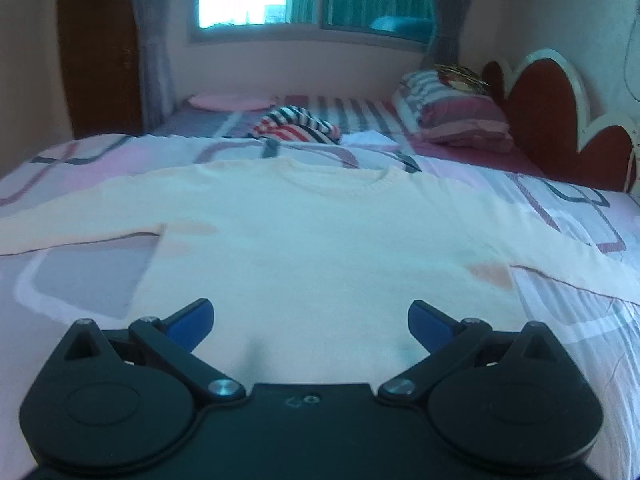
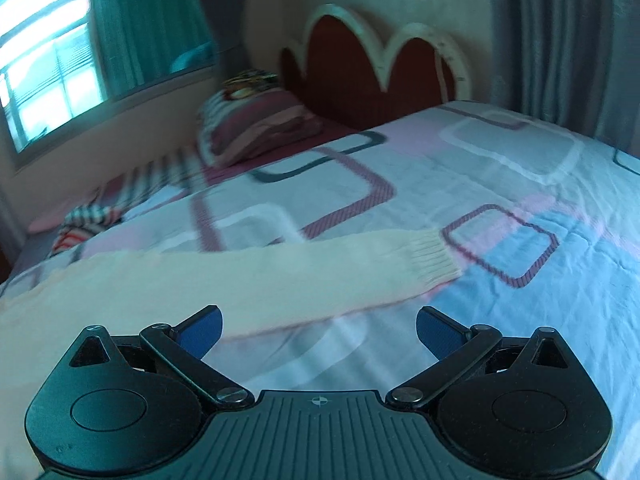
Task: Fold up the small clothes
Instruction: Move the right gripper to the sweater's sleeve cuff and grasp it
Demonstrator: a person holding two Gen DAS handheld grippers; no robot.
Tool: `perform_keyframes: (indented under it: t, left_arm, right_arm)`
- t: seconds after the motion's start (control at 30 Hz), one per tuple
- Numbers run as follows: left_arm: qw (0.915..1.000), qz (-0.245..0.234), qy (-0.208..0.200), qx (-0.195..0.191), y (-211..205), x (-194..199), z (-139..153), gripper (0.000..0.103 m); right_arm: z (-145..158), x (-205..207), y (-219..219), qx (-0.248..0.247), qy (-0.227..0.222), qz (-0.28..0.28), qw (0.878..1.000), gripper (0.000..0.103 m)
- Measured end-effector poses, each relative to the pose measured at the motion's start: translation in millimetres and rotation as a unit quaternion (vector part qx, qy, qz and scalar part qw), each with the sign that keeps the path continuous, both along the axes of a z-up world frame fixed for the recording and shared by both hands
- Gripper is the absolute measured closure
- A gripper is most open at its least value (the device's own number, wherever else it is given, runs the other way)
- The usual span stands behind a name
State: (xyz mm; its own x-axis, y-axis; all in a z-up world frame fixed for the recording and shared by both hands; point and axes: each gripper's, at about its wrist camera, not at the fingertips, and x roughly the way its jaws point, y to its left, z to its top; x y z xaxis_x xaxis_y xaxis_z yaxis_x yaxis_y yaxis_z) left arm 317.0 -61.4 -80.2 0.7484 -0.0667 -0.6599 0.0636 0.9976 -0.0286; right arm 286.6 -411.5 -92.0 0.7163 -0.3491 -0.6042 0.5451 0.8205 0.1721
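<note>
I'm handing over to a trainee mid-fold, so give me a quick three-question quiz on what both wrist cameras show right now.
1. True or false: the cream knitted long-sleeved sweater lies spread flat on the bedsheet patterned with pink, white and grey rectangles.
2. Which part of the sweater does the right gripper face? A) neckline B) ribbed sleeve cuff C) hem
3. Fill in: the left gripper hangs over the sweater's body with its blue-padded fingers ____.

Key: 1 true. 2 B. 3 open, holding nothing.
</note>
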Motion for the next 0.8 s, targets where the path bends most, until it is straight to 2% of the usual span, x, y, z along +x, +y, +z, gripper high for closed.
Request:
perform_keyframes:
  t: [0.13, 0.2, 0.23, 0.47, 0.5, 0.57, 0.7, 0.73, 0.77, 0.8]
  left_arm:
    - [0.9998, 0.001, 0.012, 0.018, 0, 8, -18, 0.0]
    - [0.9995, 0.004, 0.02, 0.023, 1, 12, -26, 0.0]
    - [0.9994, 0.003, 0.024, 0.025, 2, 13, -29, 0.0]
    - [0.9991, -0.001, 0.019, 0.038, 1, 22, -32, 0.0]
    - [0.9991, 0.001, 0.018, 0.039, 1, 24, -31, 0.0]
    - [0.999, 0.004, 0.017, 0.042, 1, 27, -31, 0.0]
    - [0.9978, 0.013, 0.018, 0.063, 3, 35, -31, 0.0]
    - [0.9977, 0.015, 0.02, 0.064, 5, 37, -30, 0.0]
    - [0.9976, 0.015, 0.023, 0.064, 7, 39, -30, 0.0]
    - [0.9974, 0.016, 0.026, 0.066, 10, 40, -29, 0.0]
  right_arm:
    - [-14, 4, -26, 0.002, -0.01, -0.034, 0.999, 0.001]
    - [-20, 4, -36, 0.003, -0.013, -0.047, 0.999, 0.014]
    - [-24, 5, -43, 0.008, -0.012, -0.053, 0.998, 0.024]
    - [-43, 3, -72, 0.043, -0.013, -0.087, 0.995, 0.024]
    - [-46, 3, -75, 0.051, -0.015, -0.089, 0.995, 0.026]
    - [-50, 2, -81, 0.07, -0.022, -0.092, 0.993, 0.037]
    - [-55, 4, -88, 0.092, -0.043, -0.094, 0.99, 0.039]
    - [-55, 5, -89, 0.097, -0.047, -0.093, 0.99, 0.047]
    - [-54, 7, -90, 0.1, -0.049, -0.093, 0.989, 0.065]
    - [-54, 8, -91, 0.106, -0.052, -0.093, 0.989, 0.077]
